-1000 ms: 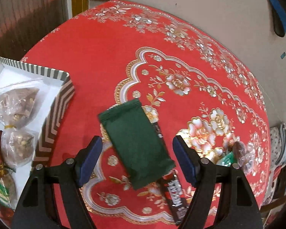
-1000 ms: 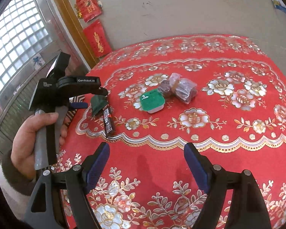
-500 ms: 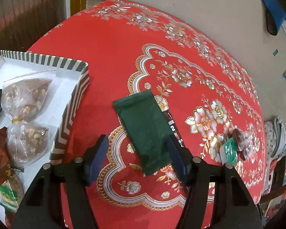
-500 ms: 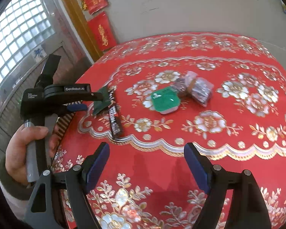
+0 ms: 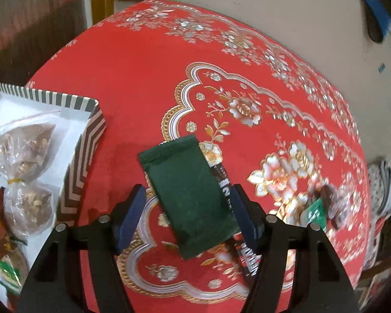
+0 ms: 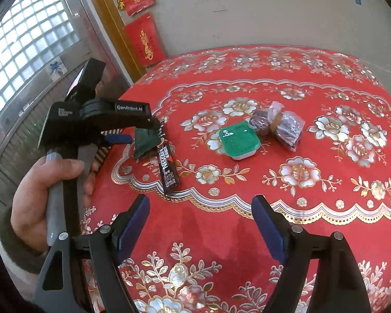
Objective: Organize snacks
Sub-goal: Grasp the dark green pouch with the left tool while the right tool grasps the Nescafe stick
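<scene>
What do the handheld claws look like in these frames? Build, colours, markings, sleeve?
Both are black plastic frames with silver pivot pins and dark blue pads on the fingers. Seen from the right wrist view, the left claw has a grey grip, white "GenRobot.AI" lettering on top and a small white label on its side. The hand holding it wears a dark olive knit cuff. No cables visible.

"NESCAFE" on the dark sachet (image 6: 167, 168); "GenRobot.AI" on the left gripper (image 6: 129, 108).
</scene>
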{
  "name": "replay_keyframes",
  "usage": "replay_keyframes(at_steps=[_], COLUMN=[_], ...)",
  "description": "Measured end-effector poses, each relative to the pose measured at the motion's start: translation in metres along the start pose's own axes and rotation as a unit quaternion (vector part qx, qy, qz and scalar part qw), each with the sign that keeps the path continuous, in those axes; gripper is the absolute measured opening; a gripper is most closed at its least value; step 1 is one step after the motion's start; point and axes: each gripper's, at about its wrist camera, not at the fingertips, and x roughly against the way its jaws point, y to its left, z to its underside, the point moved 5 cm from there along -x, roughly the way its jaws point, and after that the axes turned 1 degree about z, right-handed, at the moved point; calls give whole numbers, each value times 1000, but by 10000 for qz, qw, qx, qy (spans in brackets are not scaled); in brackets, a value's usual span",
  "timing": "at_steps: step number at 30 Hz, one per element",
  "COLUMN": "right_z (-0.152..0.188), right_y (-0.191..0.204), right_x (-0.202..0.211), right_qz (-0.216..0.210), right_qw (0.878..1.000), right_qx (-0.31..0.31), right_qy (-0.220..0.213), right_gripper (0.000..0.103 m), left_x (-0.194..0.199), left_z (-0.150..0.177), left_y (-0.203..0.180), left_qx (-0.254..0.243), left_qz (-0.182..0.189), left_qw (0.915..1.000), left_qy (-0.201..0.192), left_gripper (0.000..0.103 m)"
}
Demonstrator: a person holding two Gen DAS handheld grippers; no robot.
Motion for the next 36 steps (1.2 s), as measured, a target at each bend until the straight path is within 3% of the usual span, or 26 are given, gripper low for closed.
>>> replay_keyframes(at_steps=[3,4,10,14,18,21,26,36], right_z=[0,0,0,-4,-8,-13,-23,-38], right_y=[-1,-2,-1,7,22,30,36,63], right_x=[1,1,-2,-8,-18,-26,-37,-84], right_qz=[-28,-38,-74,-43,-6,35,32,107], right_qw=[10000,10000,9999,10000,9995,9989,9982,9916], right_qx=[-17,-30,-107,22,283,445,562,1213], right_qy=[-25,-31,-35,19,112,169,192,442], right_gripper=[82,82,82,82,82,82,82,79], left_x=[3,4,5,1,-2,-1,2,40], left_z=[4,5,4,0,-2,-1,0,8], left_y=[7,10,14,10,5,5,10,21], left_qx=[-231,-268,-173,-131,-348,-575,-703,-799], left_qz=[-137,-185,-170,-146,-232,-331,-217,192], left_qw=[9996,9995,9996,9997,9990,9978,9971,9966], left_qy=[15,34,125,149,123,85,167,-109], left_gripper=[58,50,48,55,55,45,42,42])
